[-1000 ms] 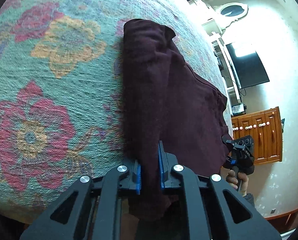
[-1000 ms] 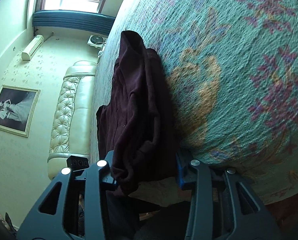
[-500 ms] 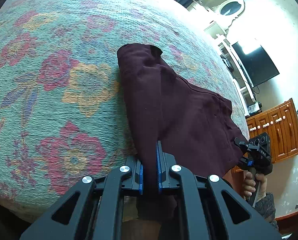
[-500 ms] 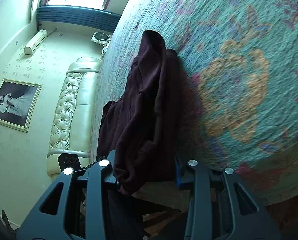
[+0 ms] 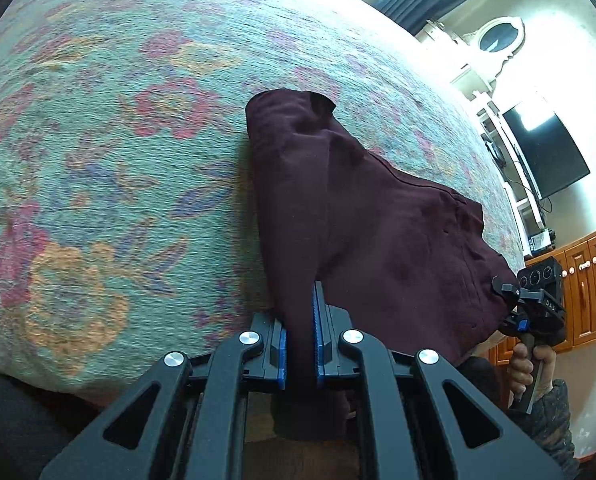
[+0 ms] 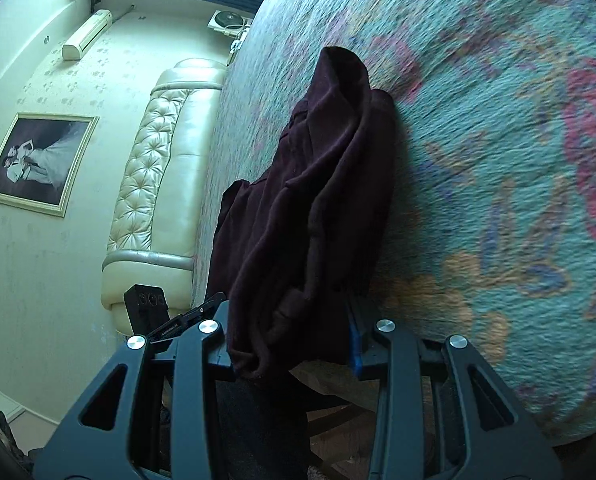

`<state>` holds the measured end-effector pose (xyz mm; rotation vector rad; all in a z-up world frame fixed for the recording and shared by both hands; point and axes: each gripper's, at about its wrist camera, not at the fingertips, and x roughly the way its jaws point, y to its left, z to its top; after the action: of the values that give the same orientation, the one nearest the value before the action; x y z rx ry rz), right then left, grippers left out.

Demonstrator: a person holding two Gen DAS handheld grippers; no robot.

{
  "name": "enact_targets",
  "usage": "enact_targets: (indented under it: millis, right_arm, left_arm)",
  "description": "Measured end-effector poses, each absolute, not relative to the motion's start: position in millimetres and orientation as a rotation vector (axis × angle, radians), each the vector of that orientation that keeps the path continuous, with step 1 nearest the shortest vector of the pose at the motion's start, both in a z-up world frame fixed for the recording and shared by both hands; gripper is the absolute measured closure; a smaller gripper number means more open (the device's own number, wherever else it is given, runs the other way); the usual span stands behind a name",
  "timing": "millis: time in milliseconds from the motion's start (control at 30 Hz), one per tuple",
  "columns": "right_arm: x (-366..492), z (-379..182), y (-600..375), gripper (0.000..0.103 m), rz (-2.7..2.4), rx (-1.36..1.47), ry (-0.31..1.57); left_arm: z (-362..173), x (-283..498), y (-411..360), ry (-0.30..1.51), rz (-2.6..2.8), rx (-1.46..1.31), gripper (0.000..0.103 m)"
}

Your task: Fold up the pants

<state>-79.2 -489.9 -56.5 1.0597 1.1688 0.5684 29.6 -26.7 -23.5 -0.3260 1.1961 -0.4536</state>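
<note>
While both grippers drew back over the last second, the pants (image 5: 378,232) slid toward the floral bedspread's (image 5: 118,140) near edge, left gripper (image 5: 300,350) and right gripper (image 6: 292,340) clamped on fabric, stretching it for folding.

one pair of dark maroon pants (image 5: 362,216), one floral bedspread (image 5: 110,152), two grippers: left gripper (image 5: 299,344), right gripper (image 6: 290,344); one framed picture (image 6: 38,160), one television (image 5: 546,152).
</note>
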Motion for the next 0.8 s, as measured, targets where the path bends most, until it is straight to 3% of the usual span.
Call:
enact_targets:
  millis: [267, 567, 600, 667, 733, 800]
  right_arm:
    - [-75, -72, -487, 0.068, 0.554, 1.053, 1.208]
    - [-80, -79, -493, 0.068, 0.568, 1.073, 1.196]
    - [-80, -79, -493, 0.066, 0.570, 1.078, 1.191]
    - [-83, -79, -498, 0.062, 0.575, 1.090, 1.183]
    - [-87, -79, -507, 0.058, 0.569, 1.097, 1.186]
    - [-88, -72, -515, 0.052, 0.535, 1.057, 1.197]
  left_arm:
    - [-39, 28, -15, 1.222, -0.452, -0.348, 0.091]
    - [-46, 34, -23, 1.208, -0.475, -0.285, 0.080]
    - [-47, 35, -22, 1.206, -0.486, -0.299, 0.077]
    - [-49, 36, -18, 1.201, -0.514, -0.346, 0.057]
    - [-49, 37, -13, 1.193, -0.588, -0.442, 0.020]
    - [-44, 38, -6, 1.173, -0.575, -0.509, 0.019]
